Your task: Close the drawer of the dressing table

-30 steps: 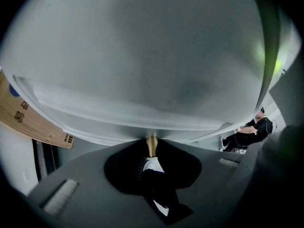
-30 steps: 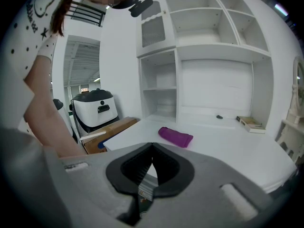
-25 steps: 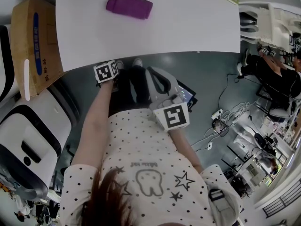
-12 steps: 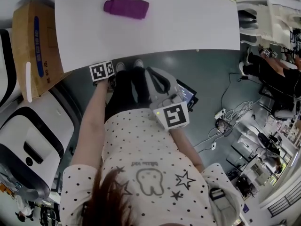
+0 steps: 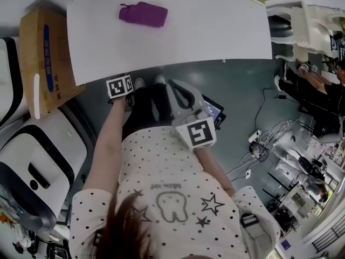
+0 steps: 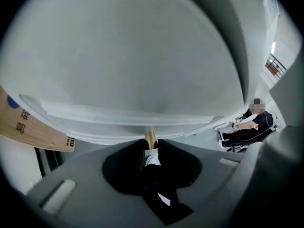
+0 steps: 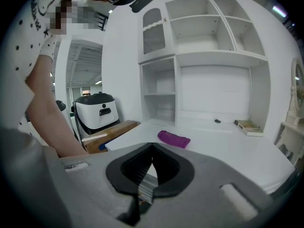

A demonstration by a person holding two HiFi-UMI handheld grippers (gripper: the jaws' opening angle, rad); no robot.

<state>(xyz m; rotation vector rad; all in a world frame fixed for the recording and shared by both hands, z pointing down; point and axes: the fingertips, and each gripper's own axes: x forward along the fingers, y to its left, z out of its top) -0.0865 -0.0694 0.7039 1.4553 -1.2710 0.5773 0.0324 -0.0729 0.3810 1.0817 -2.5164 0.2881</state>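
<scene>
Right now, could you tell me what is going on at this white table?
A person stands at the white dressing table with tongs in each hand. The left tongs reach under its front edge. Their jaws have just been opening, with a small tan piece at the tips that I cannot identify. Nothing sticks out from the table's front in the head view. The right tongs hang back, shut and empty, pointing over the tabletop where a purple pouch lies.
</scene>
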